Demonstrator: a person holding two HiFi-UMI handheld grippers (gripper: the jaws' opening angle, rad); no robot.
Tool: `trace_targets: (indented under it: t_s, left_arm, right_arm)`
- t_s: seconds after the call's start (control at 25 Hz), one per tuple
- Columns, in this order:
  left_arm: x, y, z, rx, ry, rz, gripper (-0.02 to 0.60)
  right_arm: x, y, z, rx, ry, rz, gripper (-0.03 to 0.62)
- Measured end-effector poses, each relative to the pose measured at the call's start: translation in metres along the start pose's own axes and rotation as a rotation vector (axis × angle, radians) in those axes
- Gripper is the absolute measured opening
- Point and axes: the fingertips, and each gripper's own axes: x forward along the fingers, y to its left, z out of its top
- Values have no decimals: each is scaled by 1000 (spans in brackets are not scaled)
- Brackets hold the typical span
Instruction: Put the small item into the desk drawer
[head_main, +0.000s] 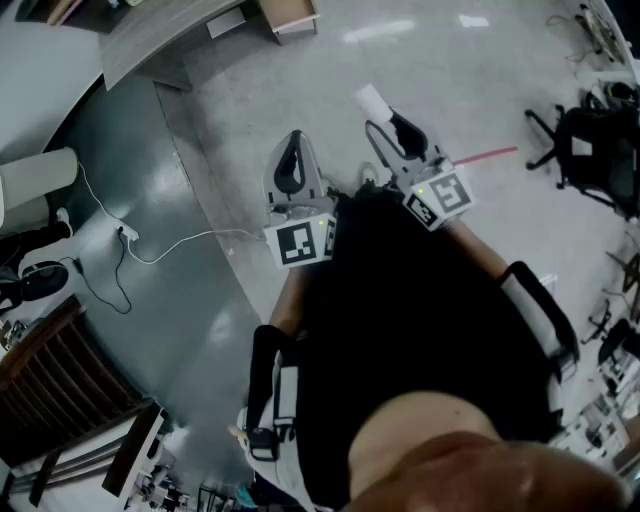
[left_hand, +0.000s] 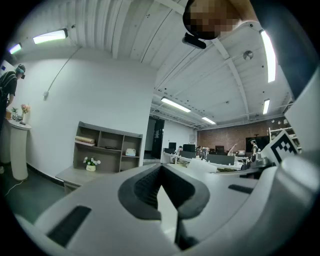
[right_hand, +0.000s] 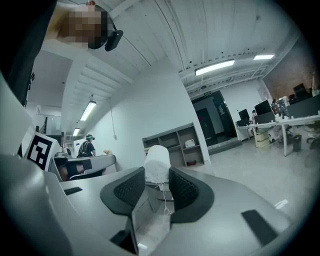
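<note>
Thread (right_hand: 163, 200) hangs loose from the small item (right_hand: 157, 162), a white, fuzzy roll that the right gripper (right_hand: 156, 175) pinches between its two dark ribbed pads. The pads press on the lower half of the roll from both sides, and the rounded top stands out above them. Seen along this gripper, the item is in front of the open shelf unit (right_hand: 175, 145) and hides the left end of it (the unit itself is far behind, against the white wall).

The left gripper (left_hand: 161, 167) has its jaws pressed together at the tips, with nothing between them. It points a little to the right of the shelf unit, toward the open office space beyond it.

A dark doorway (right_hand: 210, 120) is just to the right of the shelf unit. On the low surface at the left of the unit stands a small pot of flowers (left_hand: 90, 163). Further left of the unit, a person (right_hand: 89, 146) in dark clothes stands near the wall.

In the head view both grippers are held up side by side, apart from each other, over the pale glossy floor.
</note>
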Motion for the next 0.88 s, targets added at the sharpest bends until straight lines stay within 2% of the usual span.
trace_targets:
  t_s: [0.44, 0.88]
  left_arm:
    - [0, 5, -1, -7, -6, -8, -6]
    - [-17, 34, -3, -28, 1, -16, -6]
  right_arm:
    - [5, 7, -2, 2, 1, 2, 146]
    - [16, 32, -5, 31, -7, -10, 146]
